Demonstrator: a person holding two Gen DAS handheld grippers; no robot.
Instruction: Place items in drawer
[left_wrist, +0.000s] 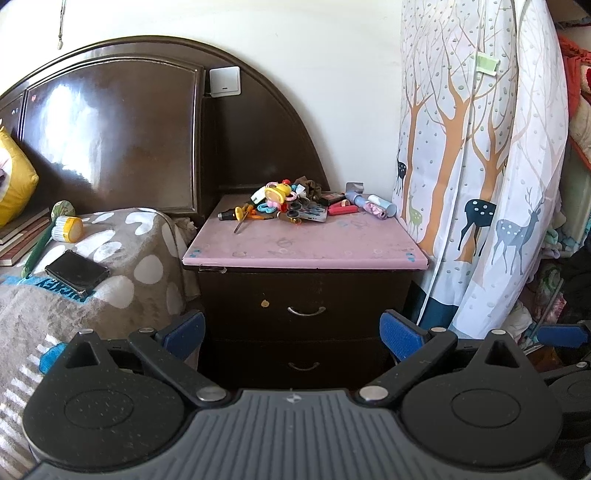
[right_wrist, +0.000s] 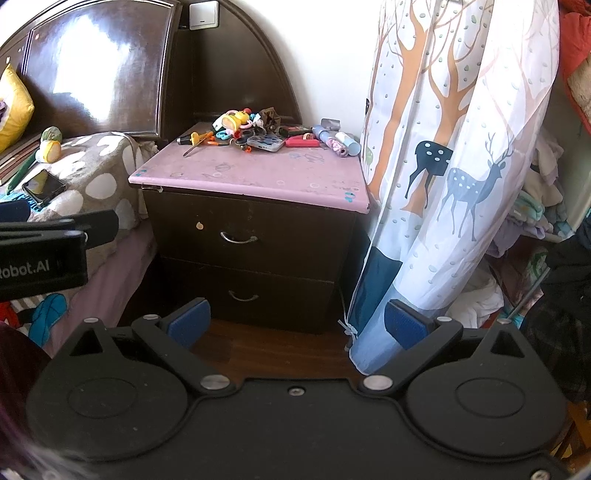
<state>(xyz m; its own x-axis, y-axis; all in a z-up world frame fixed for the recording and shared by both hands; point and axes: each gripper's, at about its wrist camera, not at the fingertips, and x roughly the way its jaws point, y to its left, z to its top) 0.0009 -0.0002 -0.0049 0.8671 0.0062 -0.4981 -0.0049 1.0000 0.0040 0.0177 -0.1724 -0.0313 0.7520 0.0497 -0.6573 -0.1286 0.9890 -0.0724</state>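
Observation:
A dark wooden nightstand with a pink top (left_wrist: 306, 243) (right_wrist: 255, 173) stands between the bed and a curtain. Its upper drawer (left_wrist: 306, 312) (right_wrist: 238, 238) and lower drawer (left_wrist: 304, 366) (right_wrist: 243, 296) are shut. A pile of small items (left_wrist: 291, 203) (right_wrist: 255, 131) lies at the back of the top: a screwdriver (left_wrist: 236, 216), toys, a phone case, a red case, a small folded umbrella (left_wrist: 369, 205). My left gripper (left_wrist: 291, 332) is open and empty, well in front of the drawers. My right gripper (right_wrist: 297, 323) is open and empty, low, near the nightstand's foot.
A bed with a spotted grey blanket (left_wrist: 122, 251) lies left, with a phone (left_wrist: 75, 275) and a yellow toy (left_wrist: 68, 227) on it. A deer-print curtain (left_wrist: 480, 184) (right_wrist: 454, 166) hangs right of the nightstand. The left gripper's body (right_wrist: 44, 251) shows at the right wrist view's left edge.

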